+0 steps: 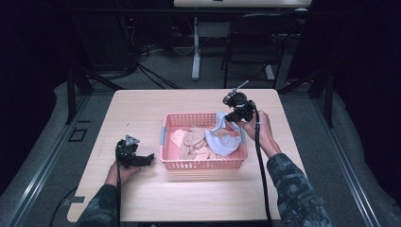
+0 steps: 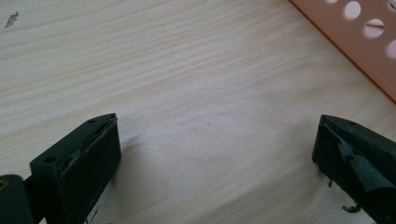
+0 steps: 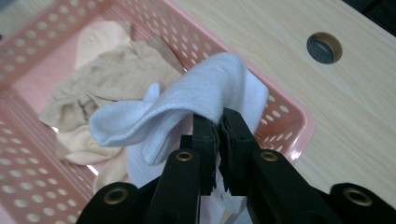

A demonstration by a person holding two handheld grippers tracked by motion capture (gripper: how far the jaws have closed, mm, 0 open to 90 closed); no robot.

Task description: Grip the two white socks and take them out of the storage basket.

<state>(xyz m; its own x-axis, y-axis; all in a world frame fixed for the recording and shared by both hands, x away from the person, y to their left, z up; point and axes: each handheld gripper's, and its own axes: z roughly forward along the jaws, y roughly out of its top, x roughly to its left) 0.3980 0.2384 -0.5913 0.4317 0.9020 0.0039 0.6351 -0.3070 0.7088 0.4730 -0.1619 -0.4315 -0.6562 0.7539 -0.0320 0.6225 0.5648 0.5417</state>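
A pink perforated basket [image 1: 203, 163] stands mid-table and holds beige cloths [image 1: 194, 142] and a pale blue-white cloth [image 1: 222, 137]. My right gripper [image 1: 235, 115] is over the basket's far right corner, shut on a fold of the pale cloth [image 3: 205, 93]; the cloth is lifted and drapes back into the basket [image 3: 285, 135] over the beige cloths [image 3: 112, 79]. My left gripper [image 1: 142, 160] rests on the table left of the basket, held in a hand. Its jaws stand wide apart with bare wood between them [image 2: 217, 140], and the basket wall [image 2: 355, 42] lies just ahead on the right.
The wooden table [image 1: 142, 109] has a round cable hole [image 3: 323, 47] beyond the basket's corner. Behind the table are a dark chair [image 1: 257, 42], a desk leg [image 1: 196, 52] and cables on the floor. A cable [image 1: 262, 179] trails from my right gripper along the forearm.
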